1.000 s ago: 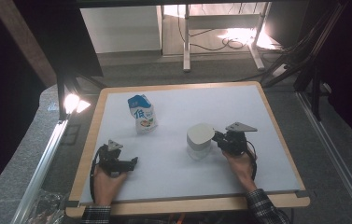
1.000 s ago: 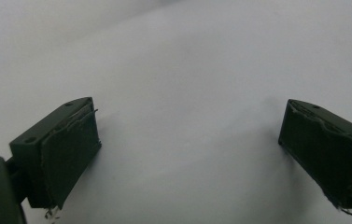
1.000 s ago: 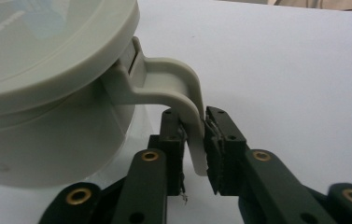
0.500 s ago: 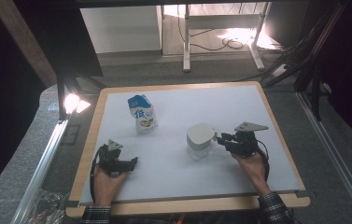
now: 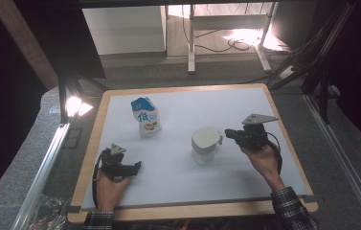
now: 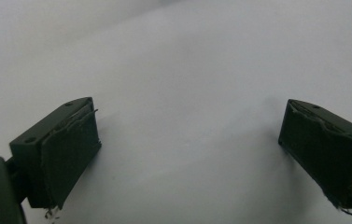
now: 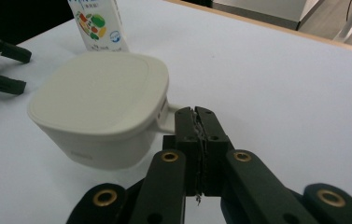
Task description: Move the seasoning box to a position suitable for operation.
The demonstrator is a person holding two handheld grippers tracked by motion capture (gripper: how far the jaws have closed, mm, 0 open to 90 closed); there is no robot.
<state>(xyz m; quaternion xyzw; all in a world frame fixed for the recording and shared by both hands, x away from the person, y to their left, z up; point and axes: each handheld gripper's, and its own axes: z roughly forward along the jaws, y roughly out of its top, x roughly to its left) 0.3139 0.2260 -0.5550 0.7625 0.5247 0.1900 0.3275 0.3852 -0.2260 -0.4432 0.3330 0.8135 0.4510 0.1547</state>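
A white lidded cup (image 5: 206, 143) (image 7: 101, 107) stands mid-table, its side handle (image 7: 170, 116) pointing right. My right gripper (image 5: 228, 133) (image 7: 195, 113) has just been closing, and its jaws now meet on the tip of that handle. I cannot tell whether the cup's base still touches the table. My left gripper (image 5: 137, 166) rests low at the front left. Its pads (image 6: 68, 154) stand wide apart over bare white surface, with nothing between them. The right gripper view shows the left gripper (image 7: 3, 65) beyond the cup, at the left edge.
A blue and white milk carton (image 5: 145, 117) (image 7: 96, 23) stands upright behind and left of the cup. The white board (image 5: 264, 187) has a wooden rim. A lit lamp (image 5: 74, 105) sits just off its left edge.
The right hand and gripper have shifted right and up in the high view, with the jaws now on the cup's handle. The cup stays about where it was. The left hand has not moved.
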